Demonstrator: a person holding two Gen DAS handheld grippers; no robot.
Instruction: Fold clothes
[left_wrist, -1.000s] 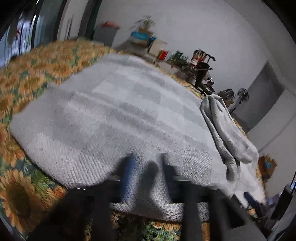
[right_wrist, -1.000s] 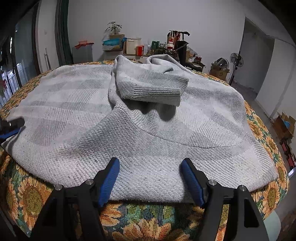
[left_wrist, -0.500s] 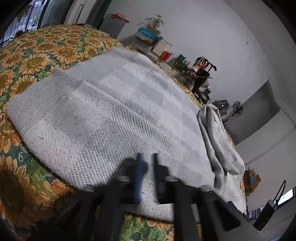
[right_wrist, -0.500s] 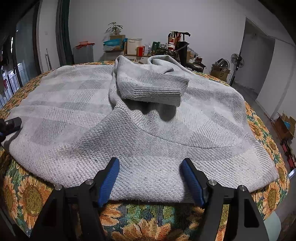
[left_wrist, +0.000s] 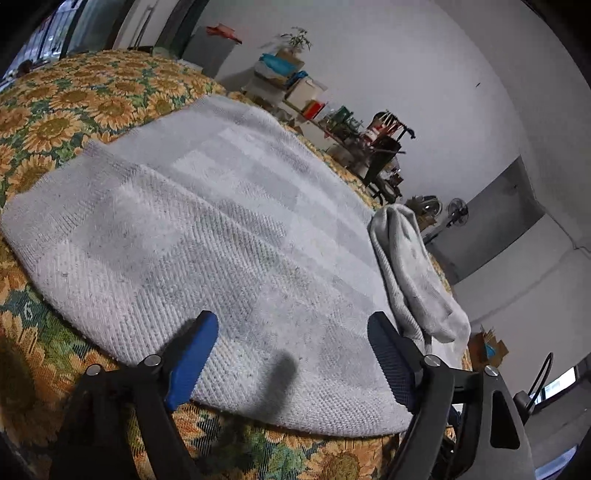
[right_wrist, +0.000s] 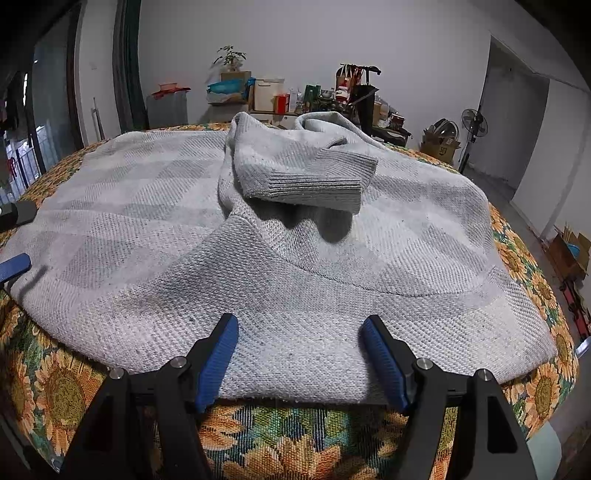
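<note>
A grey knitted sweater (right_wrist: 295, 280) lies spread over the sunflower-patterned table cover (right_wrist: 280, 439). One sleeve (right_wrist: 306, 177) is folded across its middle, ribbed cuff pointing right. In the left wrist view the same sweater (left_wrist: 221, 258) fills the middle, the folded sleeve (left_wrist: 410, 269) at its right. My left gripper (left_wrist: 291, 350) hovers over the sweater's near edge; its jaws are opening and the blue pads press on nothing. My right gripper (right_wrist: 299, 354) stands open above the near hem, fabric below but not pinched. The left gripper's fingertips (right_wrist: 14, 266) show at the far left of the right wrist view.
Beyond the table's far edge stands a cluttered shelf (right_wrist: 306, 99) with boxes and a potted plant (right_wrist: 231, 59). A standing fan (right_wrist: 472, 129) and cardboard boxes are at the right, near an open doorway. Dark window frames line the left side.
The left gripper's jaws went from pinched on the sweater's edge to spread wide, letting the fabric go, and the view tilted slightly. The right gripper and the sweater stayed still.
</note>
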